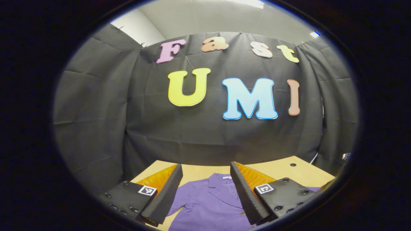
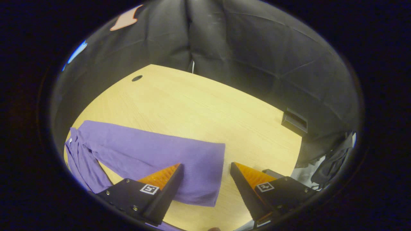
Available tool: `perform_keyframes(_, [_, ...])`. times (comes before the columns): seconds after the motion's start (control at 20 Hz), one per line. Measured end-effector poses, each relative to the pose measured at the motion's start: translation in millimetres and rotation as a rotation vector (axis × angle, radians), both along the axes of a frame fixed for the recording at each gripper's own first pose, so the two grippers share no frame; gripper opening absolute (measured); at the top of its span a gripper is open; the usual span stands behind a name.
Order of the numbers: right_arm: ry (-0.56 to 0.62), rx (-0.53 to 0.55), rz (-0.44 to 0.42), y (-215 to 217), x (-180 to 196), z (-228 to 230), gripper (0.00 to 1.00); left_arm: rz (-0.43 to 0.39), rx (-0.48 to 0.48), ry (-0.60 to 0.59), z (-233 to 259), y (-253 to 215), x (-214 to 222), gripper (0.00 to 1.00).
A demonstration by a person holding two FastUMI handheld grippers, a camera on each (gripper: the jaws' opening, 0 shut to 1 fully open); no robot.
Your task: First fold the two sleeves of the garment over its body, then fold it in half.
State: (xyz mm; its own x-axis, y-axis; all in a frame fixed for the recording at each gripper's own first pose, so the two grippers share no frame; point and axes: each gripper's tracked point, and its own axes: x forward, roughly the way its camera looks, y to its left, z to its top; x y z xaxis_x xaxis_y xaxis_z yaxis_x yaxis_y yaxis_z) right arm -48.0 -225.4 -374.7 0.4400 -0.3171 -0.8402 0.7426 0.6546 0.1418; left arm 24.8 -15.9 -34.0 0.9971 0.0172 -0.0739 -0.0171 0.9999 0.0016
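Two views to call, left gripper view first. The purple garment [image 1: 210, 202] lies flat on the pale wooden table [image 1: 282, 168], its collar at the far end and a row of small buttons running down the front; one short sleeve spreads out to the left beneath the left finger. The left gripper [image 1: 205, 195] is held well above the table and aimed nearly level at the booth's black cloth wall [image 1: 192, 128], so the table sits low in the picture. Its jaws stand wide apart with nothing between them, and the collar and chest of the garment show in the gap, lower and farther off, not touched.

Over to the right gripper view. Here the garment [image 2: 154, 154] shows as a long, ribbed purple sleeve stretched flat across the table [image 2: 199, 106], its straight cuff edge at the right, with the bunched body of the garment trailing off to the far left. The right gripper [image 2: 205, 189] tilts down towards the tabletop, jaws wide and gripping nothing. The cuff end of the sleeve lies just under and ahead of the left finger, reaching into the gap, while the right finger hangs over bare wood. A round cable hole [image 2: 137, 78] sits in the table's far left corner.
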Motion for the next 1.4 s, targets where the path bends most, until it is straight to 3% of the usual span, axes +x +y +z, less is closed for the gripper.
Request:
perform_keyframes(0.2, [-0.003,0.001,0.008,4,-3,-2,0.97,0.018,-0.002,-0.007,0,5,-4,0.96])
perform_keyframes(0.3, [-0.004,0.006,0.030,5,1,-4,0.90,0.032,-0.004,-0.010,-1,11,-6,0.96])
perform_keyframes(0.55, [0.003,0.014,0.077,12,7,-2,0.43,0.052,-0.023,-0.011,-5,20,-8,0.96])
perform_keyframes(0.65, [-0.029,0.026,0.097,12,15,-1,0.42,0.061,-0.029,-0.013,-7,24,-9,0.96])
perform_keyframes(0.75, [-0.036,0.056,0.060,16,13,0,0.08,0.072,-0.029,-0.016,-8,28,-11,0.96])
perform_keyframes(1.05, [-0.086,0.054,0.095,14,27,14,0.01,0.104,-0.032,-0.008,-13,50,-14,0.96])
perform_keyframes(1.4, [-0.321,0.039,0.141,19,82,107,0.01,0.118,-0.020,-0.017,-12,67,-20,0.96])
